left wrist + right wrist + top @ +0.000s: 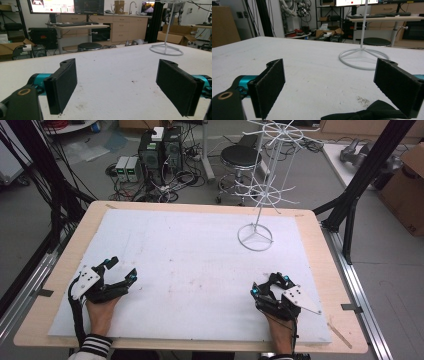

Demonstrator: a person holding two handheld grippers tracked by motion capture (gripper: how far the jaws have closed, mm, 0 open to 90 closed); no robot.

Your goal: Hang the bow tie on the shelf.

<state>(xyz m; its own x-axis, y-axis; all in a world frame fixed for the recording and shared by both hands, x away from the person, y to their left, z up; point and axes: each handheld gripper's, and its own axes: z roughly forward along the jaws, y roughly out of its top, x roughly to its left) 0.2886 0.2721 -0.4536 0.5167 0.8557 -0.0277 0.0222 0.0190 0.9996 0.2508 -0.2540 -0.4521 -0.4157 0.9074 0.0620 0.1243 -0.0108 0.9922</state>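
The white wire rack with a ring base (255, 238) stands toward the far right of the white-covered wooden table (200, 265). Well short of it, the left gripper (120, 269) and right gripper (267, 285) rest at the near edge, jaws apart and empty, seemingly parked with open mat between them and the rack.

Pale wooden counter (310, 220) under a matt white sheet (200, 255), finely rough and lightly stained. Stand (256, 238): thin white-coated wire, smooth. Left tongs (117, 85) and right tongs (332, 87): matt black plastic with coarse black pads (65, 80) and glossy teal fittings.
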